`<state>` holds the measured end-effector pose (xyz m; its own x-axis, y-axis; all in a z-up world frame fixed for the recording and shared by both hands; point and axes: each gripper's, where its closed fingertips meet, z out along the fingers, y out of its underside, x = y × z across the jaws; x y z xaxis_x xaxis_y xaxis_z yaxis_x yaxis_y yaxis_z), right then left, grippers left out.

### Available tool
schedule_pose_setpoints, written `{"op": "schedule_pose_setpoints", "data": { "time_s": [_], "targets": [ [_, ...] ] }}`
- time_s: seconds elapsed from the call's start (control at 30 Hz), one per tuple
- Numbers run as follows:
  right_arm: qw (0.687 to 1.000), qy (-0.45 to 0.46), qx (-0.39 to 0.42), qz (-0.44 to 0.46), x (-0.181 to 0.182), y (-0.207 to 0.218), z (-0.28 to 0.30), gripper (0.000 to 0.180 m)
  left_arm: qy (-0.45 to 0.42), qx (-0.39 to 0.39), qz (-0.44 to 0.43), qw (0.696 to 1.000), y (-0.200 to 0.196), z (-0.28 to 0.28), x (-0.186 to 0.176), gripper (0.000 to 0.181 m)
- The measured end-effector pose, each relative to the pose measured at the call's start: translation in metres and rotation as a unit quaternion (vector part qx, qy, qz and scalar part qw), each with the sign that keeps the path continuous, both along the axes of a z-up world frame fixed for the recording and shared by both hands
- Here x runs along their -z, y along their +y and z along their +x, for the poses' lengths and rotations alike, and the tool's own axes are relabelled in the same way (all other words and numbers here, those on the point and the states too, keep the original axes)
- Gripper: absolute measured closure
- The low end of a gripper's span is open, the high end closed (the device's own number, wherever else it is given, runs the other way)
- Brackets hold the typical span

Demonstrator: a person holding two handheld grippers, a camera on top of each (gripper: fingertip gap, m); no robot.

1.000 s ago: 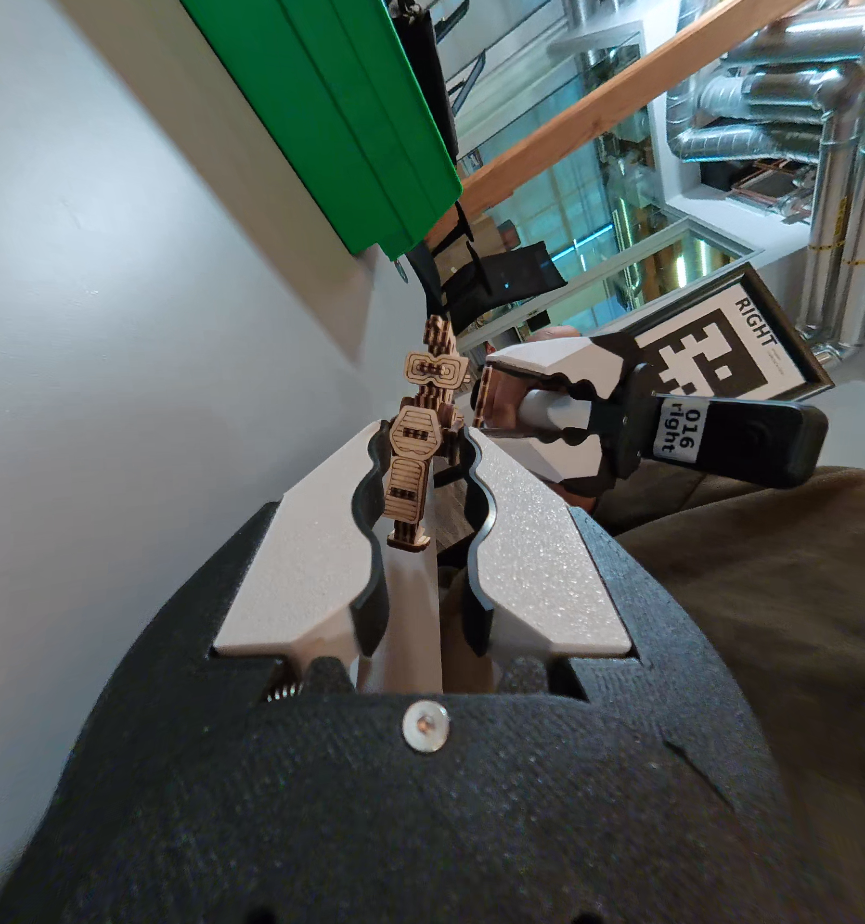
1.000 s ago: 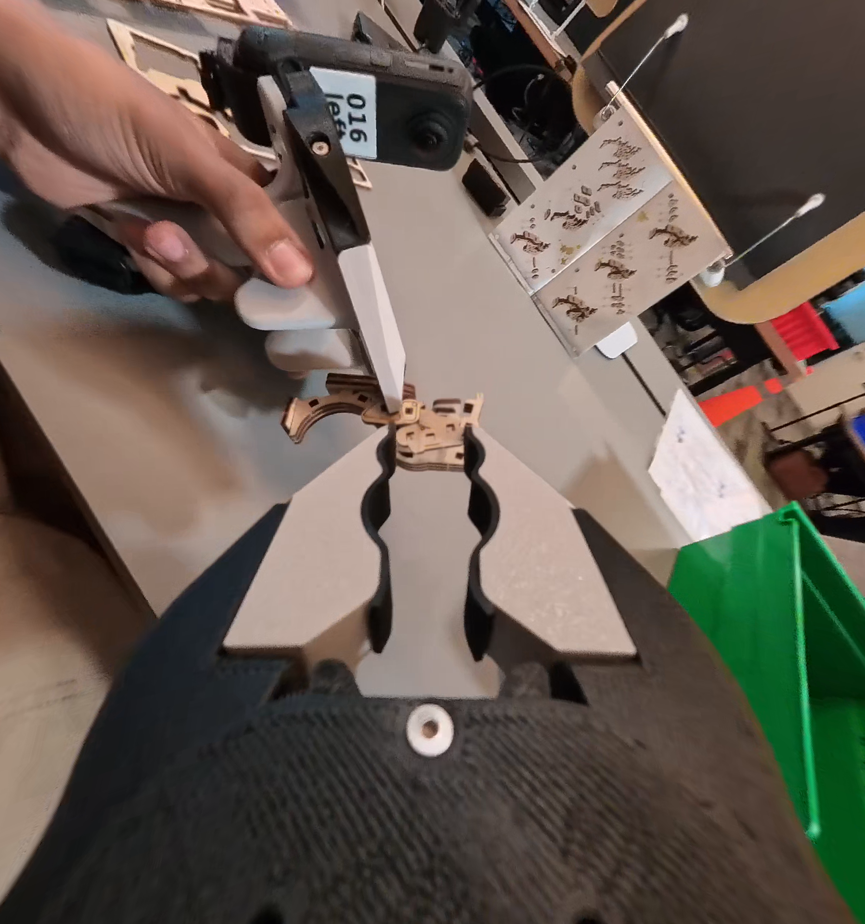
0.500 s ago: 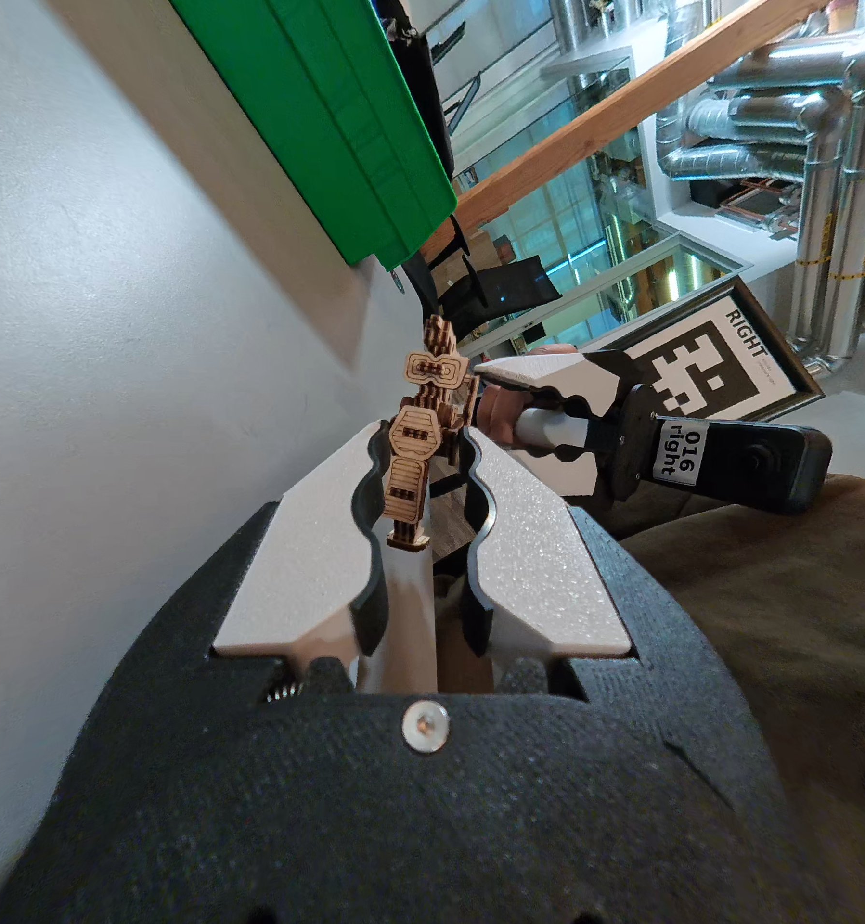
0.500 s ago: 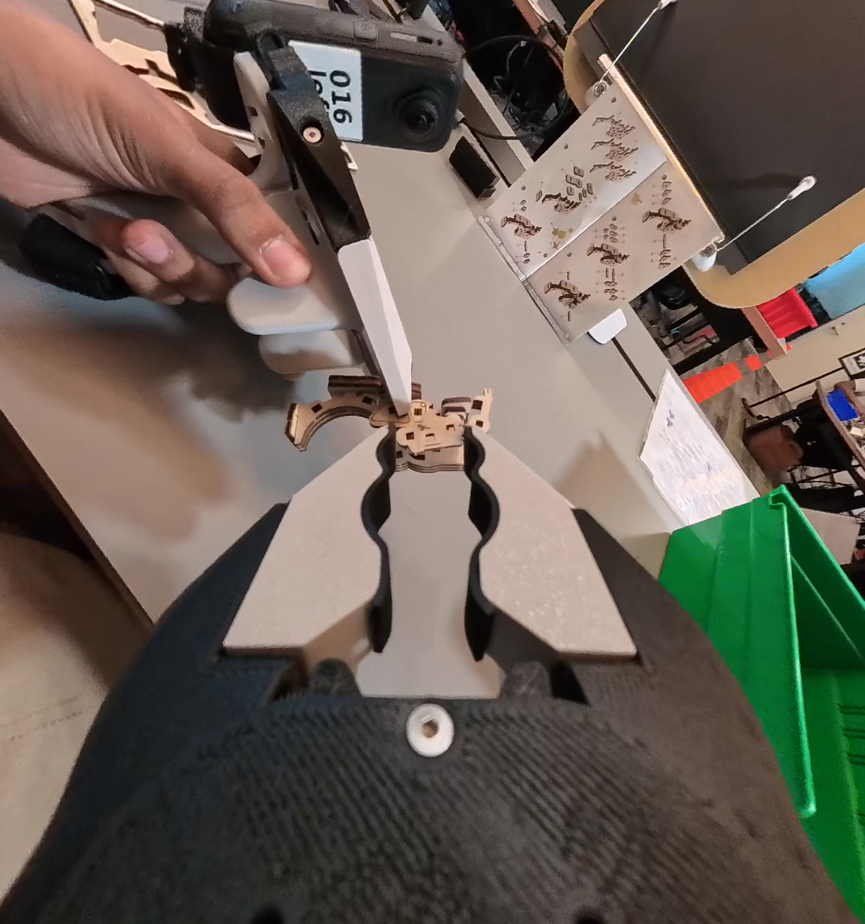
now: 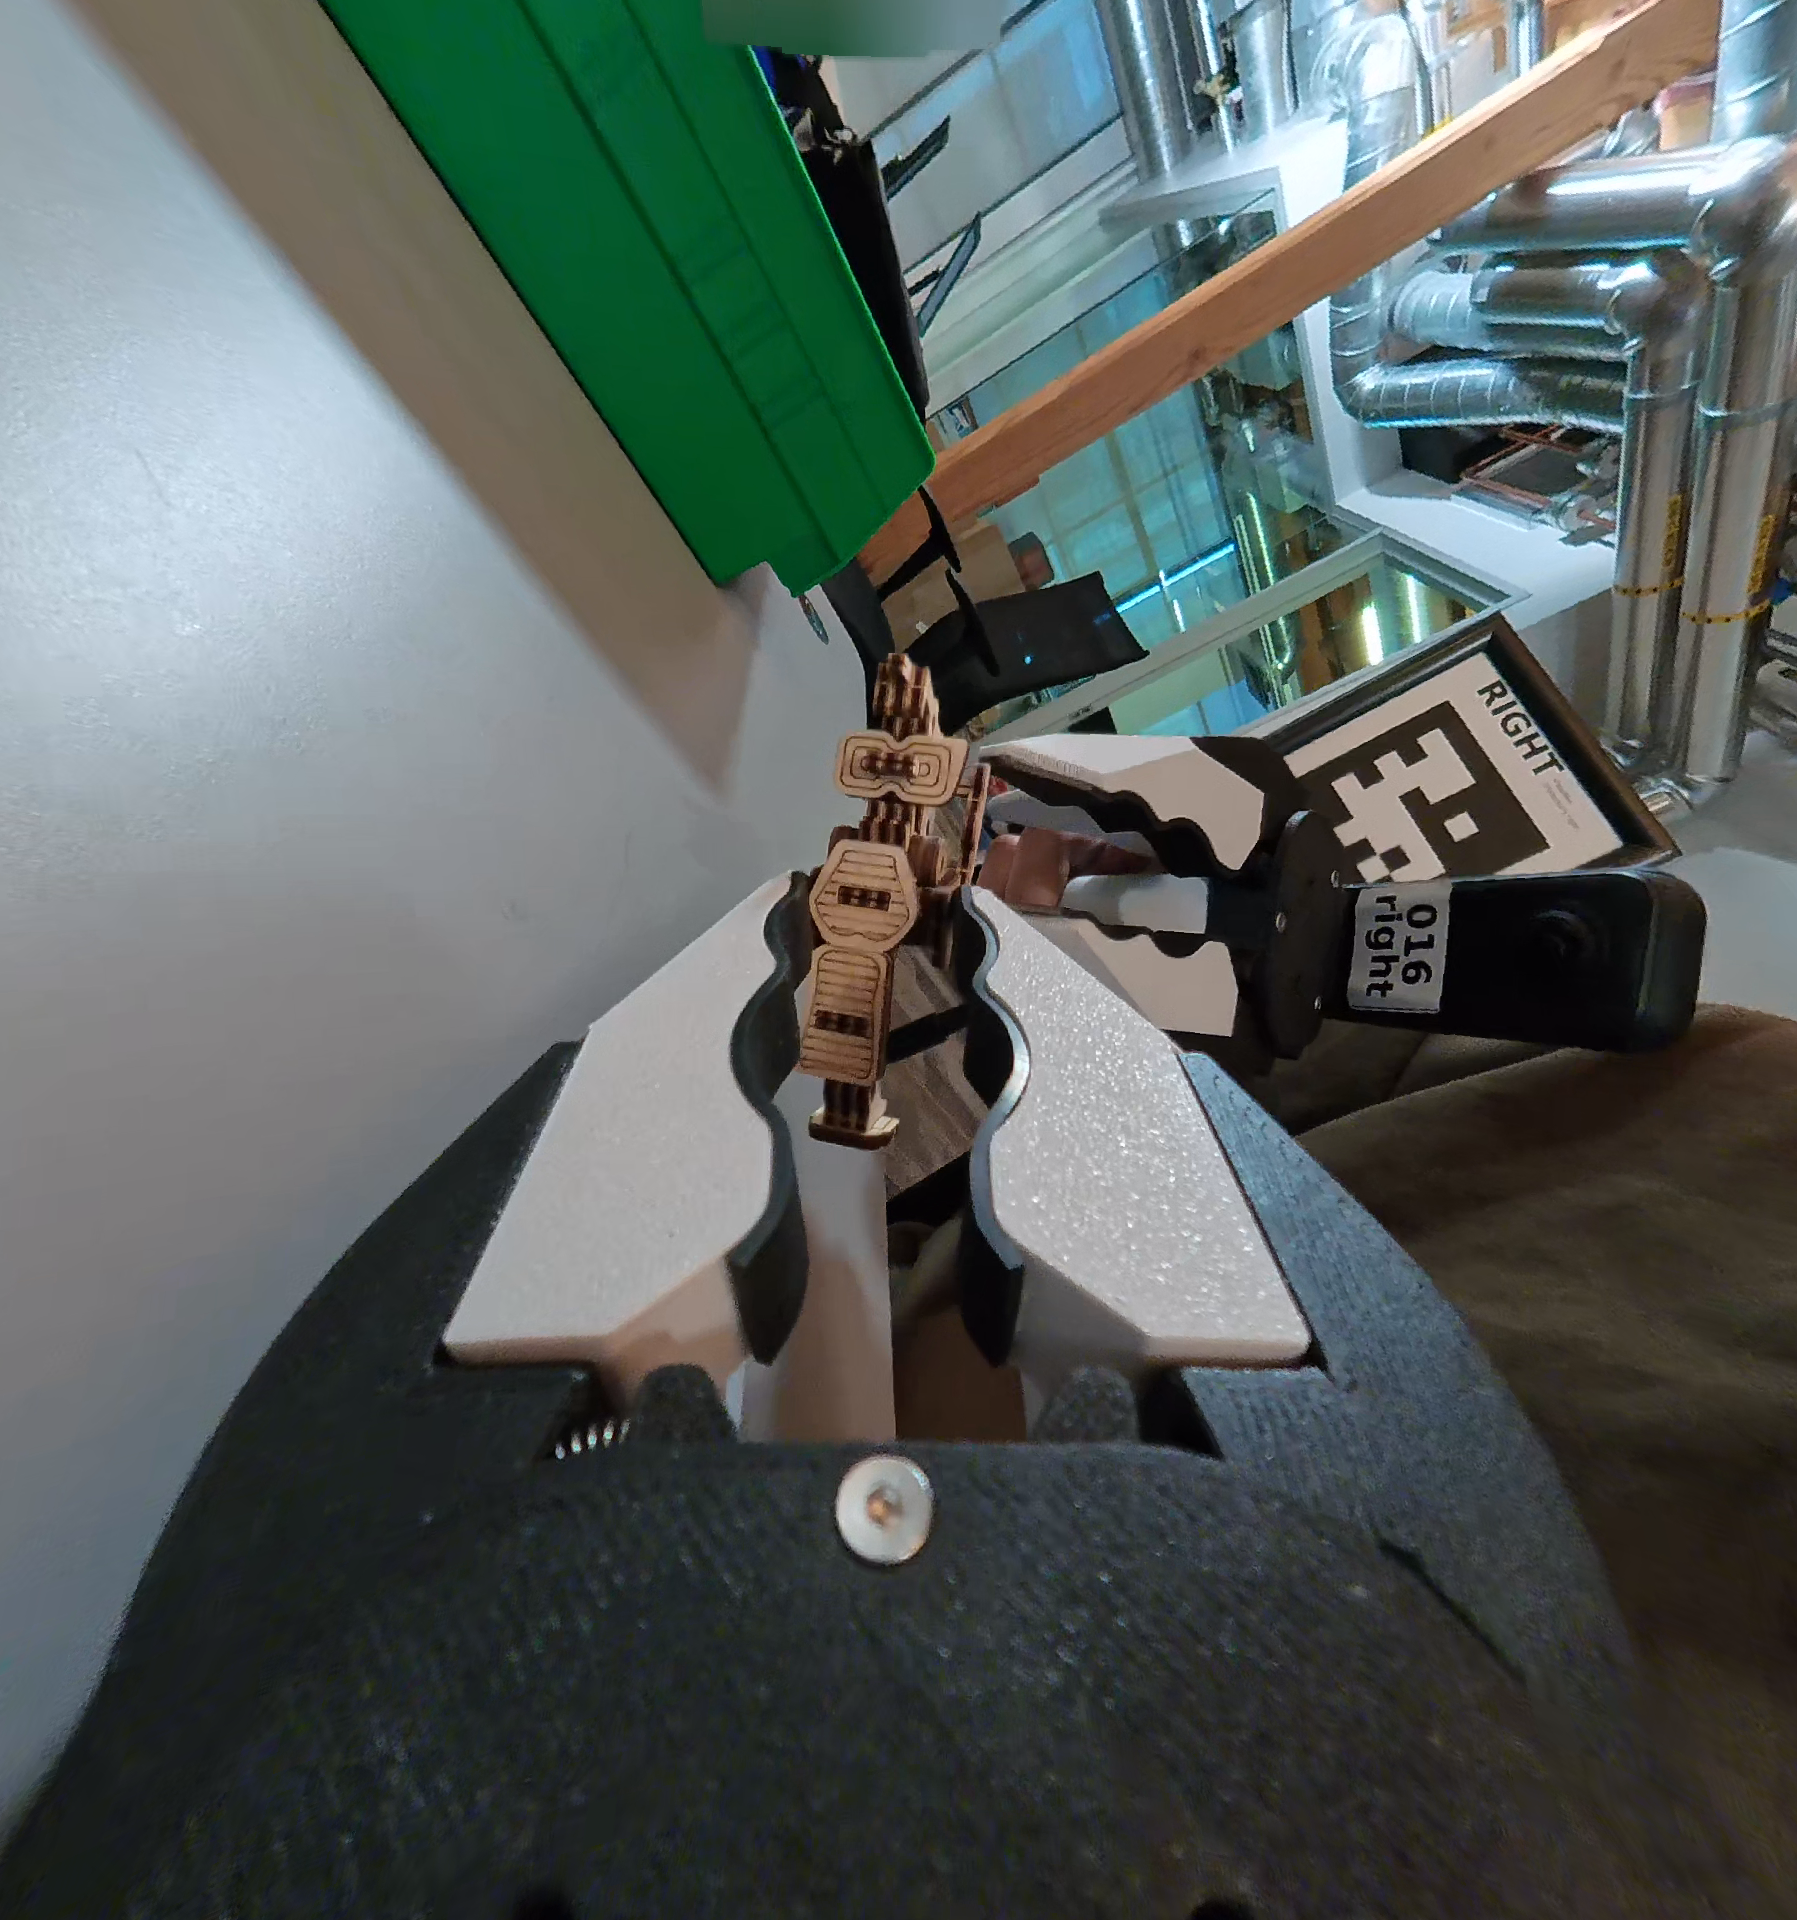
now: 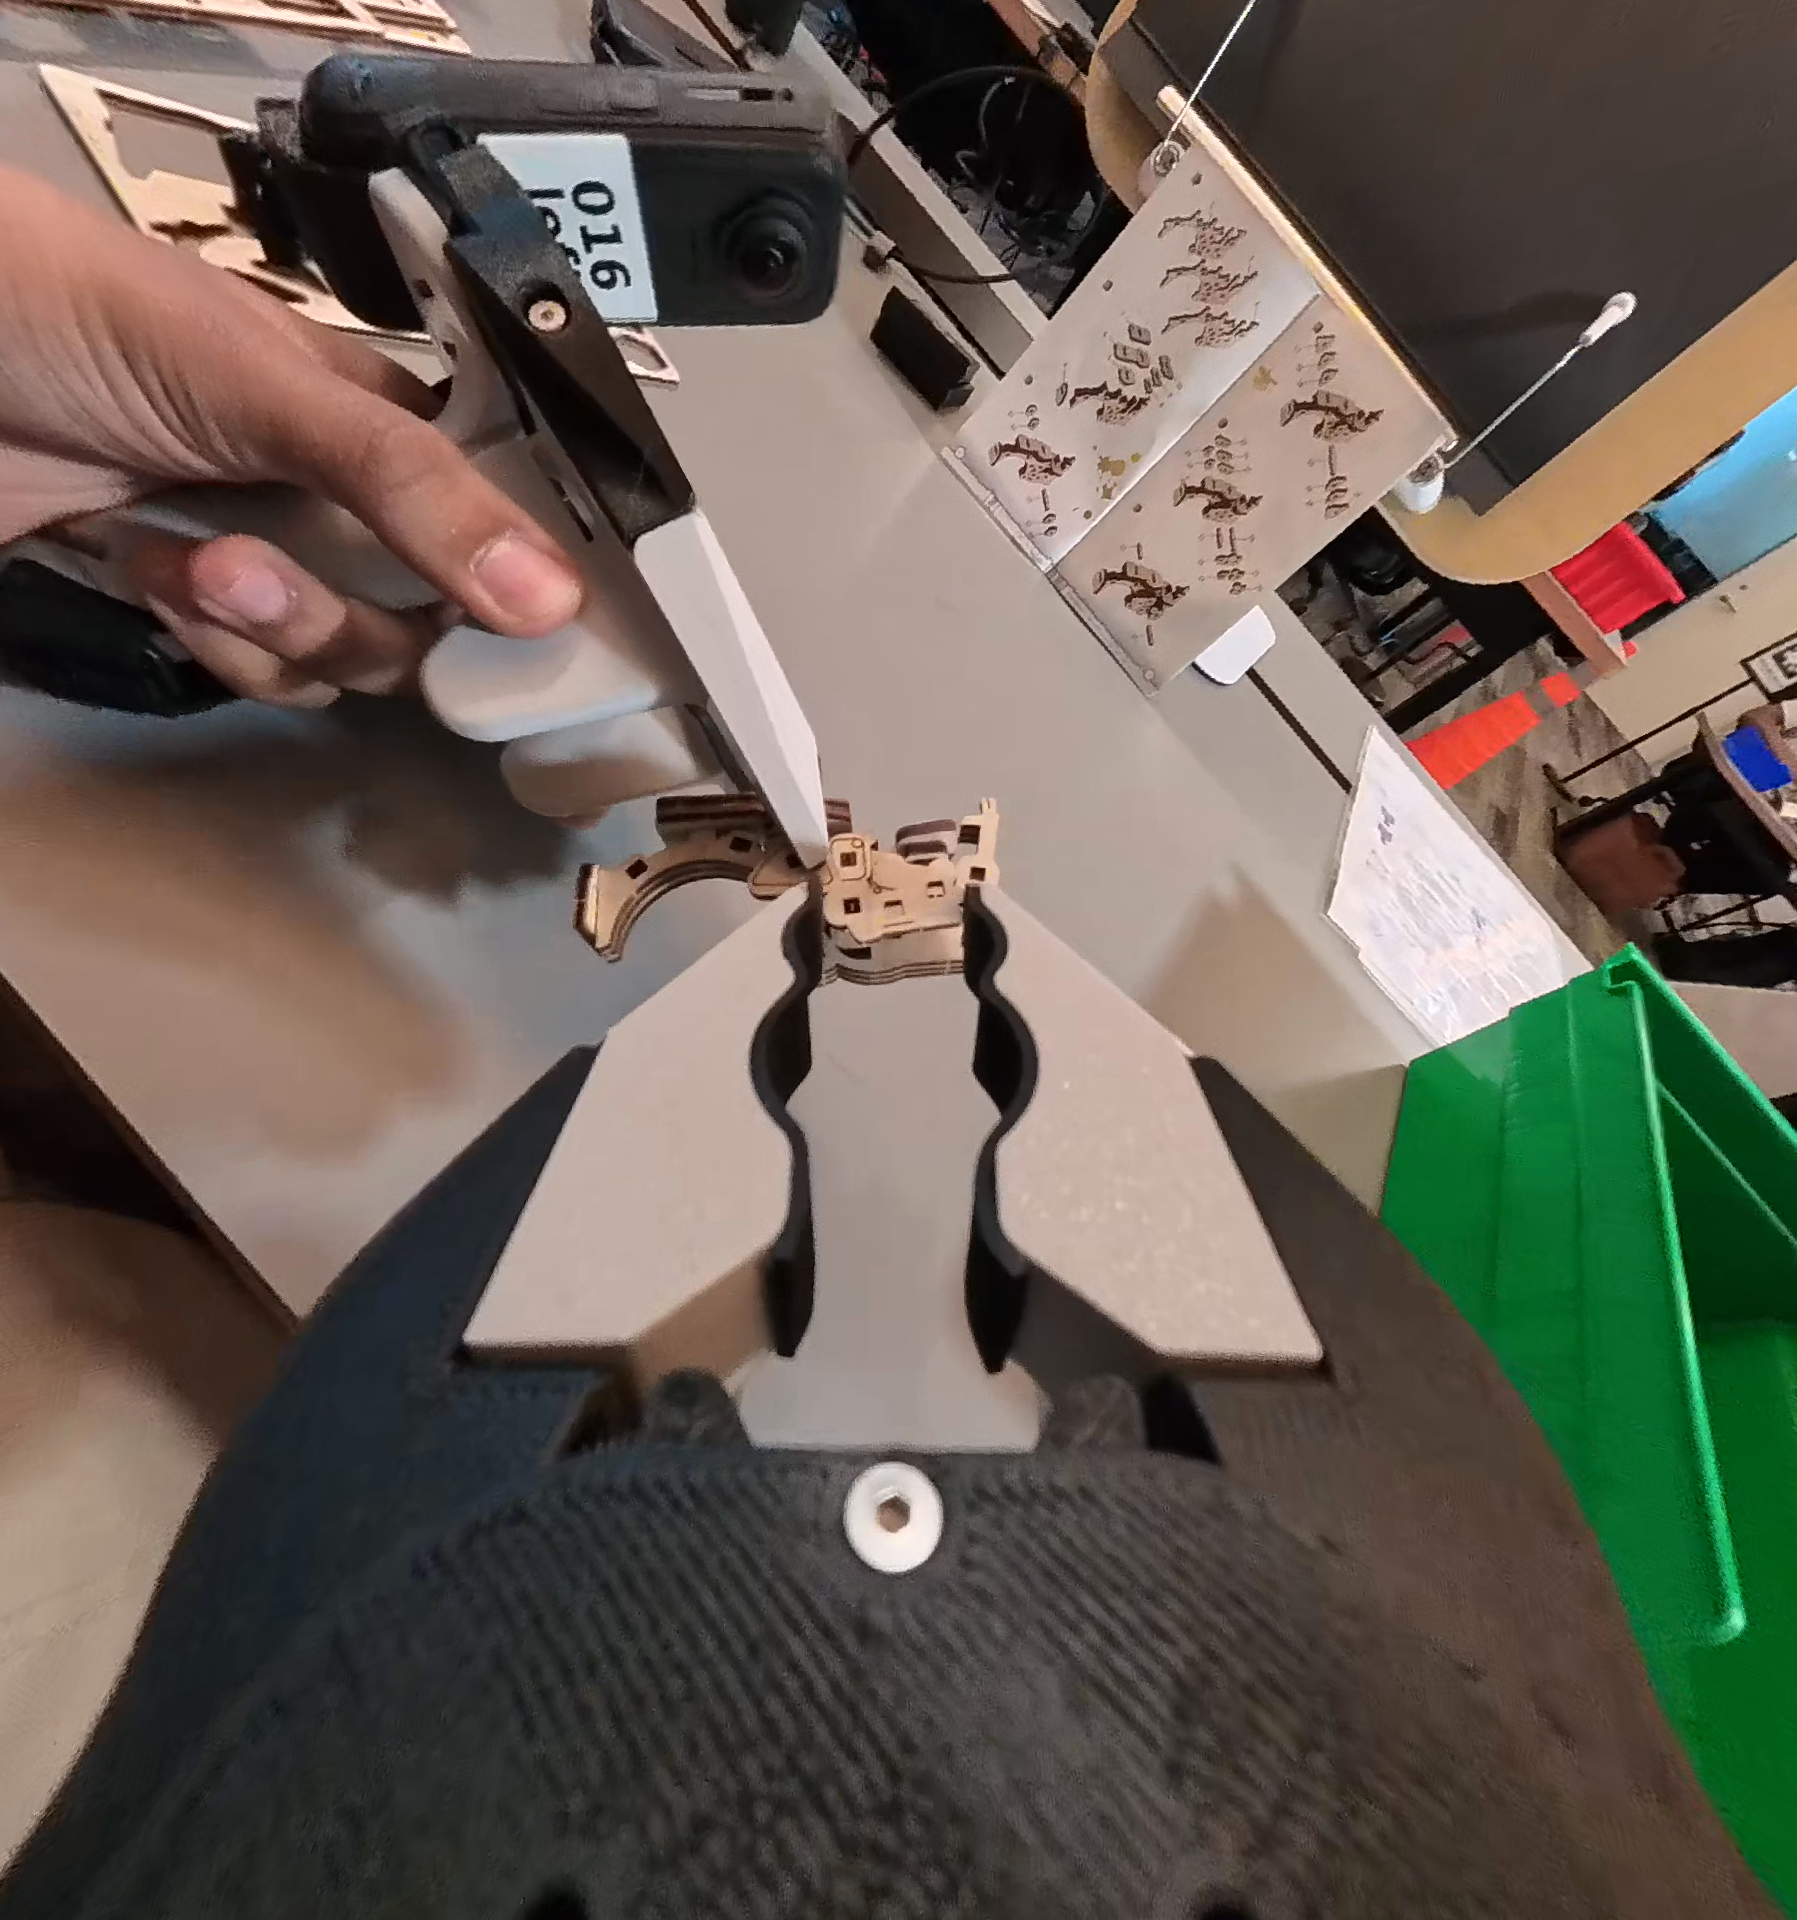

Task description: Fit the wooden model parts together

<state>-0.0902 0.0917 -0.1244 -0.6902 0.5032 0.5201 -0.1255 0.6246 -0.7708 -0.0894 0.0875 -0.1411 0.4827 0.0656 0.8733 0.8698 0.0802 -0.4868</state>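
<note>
Left gripper clamped on wooden model, held in air above grey table. Right gripper pinching same wooden model from other side, tips meeting left gripper's at the piece. Hand on left gripper's handle. Green bin just right.

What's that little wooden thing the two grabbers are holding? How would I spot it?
Start at the grey table beside the green bin. Above its edge, two white-fingered grippers meet on a small wooden model. It alone is pale layered plywood with a curved tail sticking out left.
</note>
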Motion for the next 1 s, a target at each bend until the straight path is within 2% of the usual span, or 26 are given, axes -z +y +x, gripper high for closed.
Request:
{"op": "schedule_pose_setpoints", "data": {
  "time_s": [1.0],
  "targets": [
    [1.0, -0.004, 0.001, -0.029, -0.0082, 0.0007, 0.0023, 0.154, 0.015, 0.002, 0.025, 1.0, -0.0016, 0.0037, -0.009, 0.16]
  ]
}}
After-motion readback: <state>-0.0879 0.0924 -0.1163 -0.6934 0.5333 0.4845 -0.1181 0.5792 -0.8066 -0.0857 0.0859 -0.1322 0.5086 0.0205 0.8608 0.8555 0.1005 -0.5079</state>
